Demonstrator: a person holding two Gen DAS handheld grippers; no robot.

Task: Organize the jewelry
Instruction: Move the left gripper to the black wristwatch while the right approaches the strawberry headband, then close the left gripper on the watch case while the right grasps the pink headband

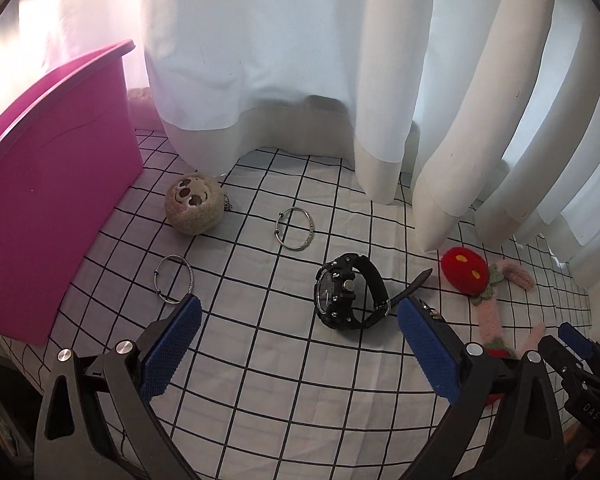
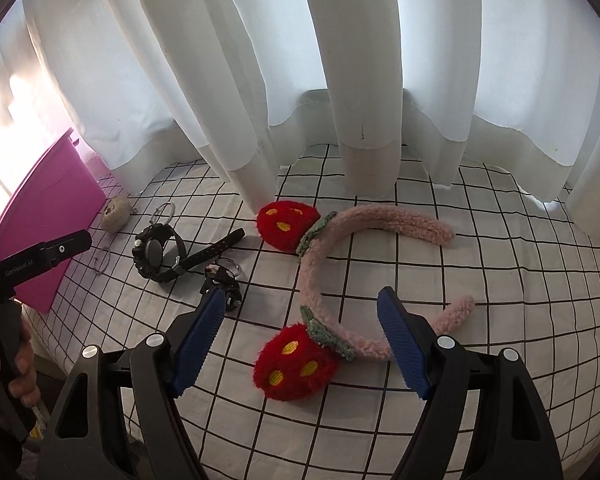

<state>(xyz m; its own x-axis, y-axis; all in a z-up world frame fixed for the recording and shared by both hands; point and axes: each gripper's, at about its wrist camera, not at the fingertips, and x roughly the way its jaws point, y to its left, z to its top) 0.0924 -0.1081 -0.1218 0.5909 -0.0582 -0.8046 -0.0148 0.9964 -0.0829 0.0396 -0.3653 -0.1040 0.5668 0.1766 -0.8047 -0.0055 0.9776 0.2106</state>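
Left hand-held gripper (image 1: 300,332) is hovering with jaws spread wide, nothing between the blue pads. Right hand-held gripper (image 2: 302,332) is likewise standing wide and empty.

Progress: sorting is reading as barely begun. Every piece in view is lying loose on the grid-patterned surface (image 1: 260,400); the inside of the pink bin (image 1: 60,184) is not showing in either view, so its contents cannot be told.

Relative to the left gripper: black wristwatch (image 1: 346,294) is sitting just ahead, between the lines of the two fingers and nearer the right one. One silver bangle (image 1: 175,279) is lying just beside the left fingertip; a second silver bangle (image 1: 294,229) is farther out. A round plush charm (image 1: 194,205) is resting near the bin wall.

Relative to the right gripper: the pink strawberry headband (image 2: 324,280) is lying directly ahead, its near red strawberry (image 2: 296,366) between the fingers, untouched. A small dark trinket (image 2: 224,280) is sitting by the left fingertip; its kind cannot be told.
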